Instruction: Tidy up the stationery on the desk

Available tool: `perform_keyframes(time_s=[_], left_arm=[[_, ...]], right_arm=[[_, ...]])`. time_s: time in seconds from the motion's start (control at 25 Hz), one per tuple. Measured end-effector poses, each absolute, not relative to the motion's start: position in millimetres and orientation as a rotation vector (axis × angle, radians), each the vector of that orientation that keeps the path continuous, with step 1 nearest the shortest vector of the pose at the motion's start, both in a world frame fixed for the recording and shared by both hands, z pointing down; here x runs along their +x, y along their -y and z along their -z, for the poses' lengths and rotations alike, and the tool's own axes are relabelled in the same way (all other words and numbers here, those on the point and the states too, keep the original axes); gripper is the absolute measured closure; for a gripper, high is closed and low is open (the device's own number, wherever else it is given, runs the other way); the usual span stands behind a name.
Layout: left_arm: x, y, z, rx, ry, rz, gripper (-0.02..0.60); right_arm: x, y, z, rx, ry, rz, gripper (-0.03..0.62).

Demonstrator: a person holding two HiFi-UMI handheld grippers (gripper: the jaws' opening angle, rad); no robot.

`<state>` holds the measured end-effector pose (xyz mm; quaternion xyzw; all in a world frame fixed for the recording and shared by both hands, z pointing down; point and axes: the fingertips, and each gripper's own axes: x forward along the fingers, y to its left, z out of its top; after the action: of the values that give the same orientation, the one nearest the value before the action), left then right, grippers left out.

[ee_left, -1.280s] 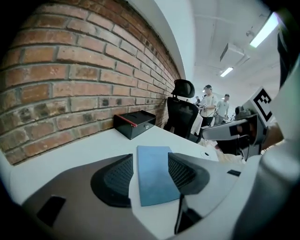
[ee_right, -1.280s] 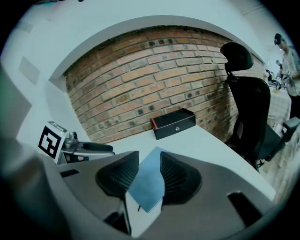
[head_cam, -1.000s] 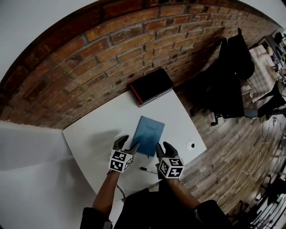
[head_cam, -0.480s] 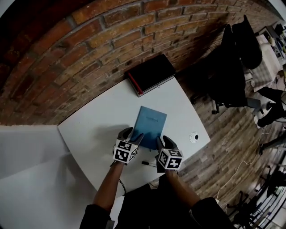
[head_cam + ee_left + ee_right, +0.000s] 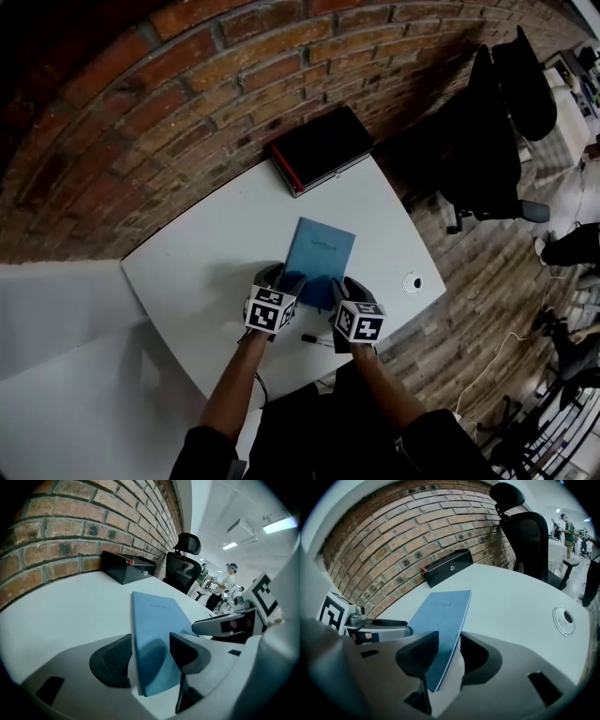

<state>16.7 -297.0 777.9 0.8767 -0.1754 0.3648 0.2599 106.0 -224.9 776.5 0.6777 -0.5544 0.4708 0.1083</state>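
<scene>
A blue notebook (image 5: pixel 321 253) (image 5: pixel 157 620) (image 5: pixel 440 613) lies on the white desk (image 5: pixel 187 272), its near edge toward me. My left gripper (image 5: pixel 281 280) (image 5: pixel 150 660) is shut on the notebook's near left corner. The right gripper (image 5: pixel 344 289) (image 5: pixel 445 656) is shut on the near right corner. In both gripper views the cover runs up between the two dark pads. A black pen (image 5: pixel 315 339) rests on the desk just behind the two grippers. A black case with a red edge (image 5: pixel 319 150) (image 5: pixel 126 566) (image 5: pixel 447 566) sits at the desk's far edge against the brick wall.
A round cable grommet (image 5: pixel 412 282) (image 5: pixel 563 619) is set in the desk's right corner. A black office chair (image 5: pixel 497 131) (image 5: pixel 525 531) stands right of the desk on the wooden floor. The brick wall (image 5: pixel 169 103) runs along the far side. People are far off in the room.
Both grippers have moved forward and drawn closer together, and now sit on the notebook's near corners. The pen now lies behind them.
</scene>
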Motion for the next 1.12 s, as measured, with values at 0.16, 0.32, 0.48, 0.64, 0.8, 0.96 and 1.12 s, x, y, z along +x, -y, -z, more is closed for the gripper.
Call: perform_keyframes(time_s=[0.16,0.32,0.48,0.64,0.8,0.96,1.12], left_arm=[[17,298,-778,2.368,0.492,-0.979,0.336],[16,296,-779,2.366,0.501,-0.983,0.348],[12,297,-780,2.353,0.544,-0.977,0.375],[4,298,-780,2.329,0.577,-0.959,0.403],[-9,294,-780,2.304,0.615,-0.951,0.403],[-30,288,-779,2.272,0.675,-0.946,0.403],[-56,285,-778,2.235,0.739,-0.925,0.403]], right_arm=[[102,225,-784,1.953,1.639,-1.416,0.459],[101,225,-785,1.947,1.634,-1.429,0.459],[102,225,-786,1.923,1.635,-1.445,0.459],[98,228,-785,1.883,1.656,-1.419,0.459],[90,232,-784,1.835,1.683,-1.398,0.461],[74,235,-784,1.771,1.717,-1.385,0.462],[52,240,-783,1.697,1.755,-1.358,0.464]])
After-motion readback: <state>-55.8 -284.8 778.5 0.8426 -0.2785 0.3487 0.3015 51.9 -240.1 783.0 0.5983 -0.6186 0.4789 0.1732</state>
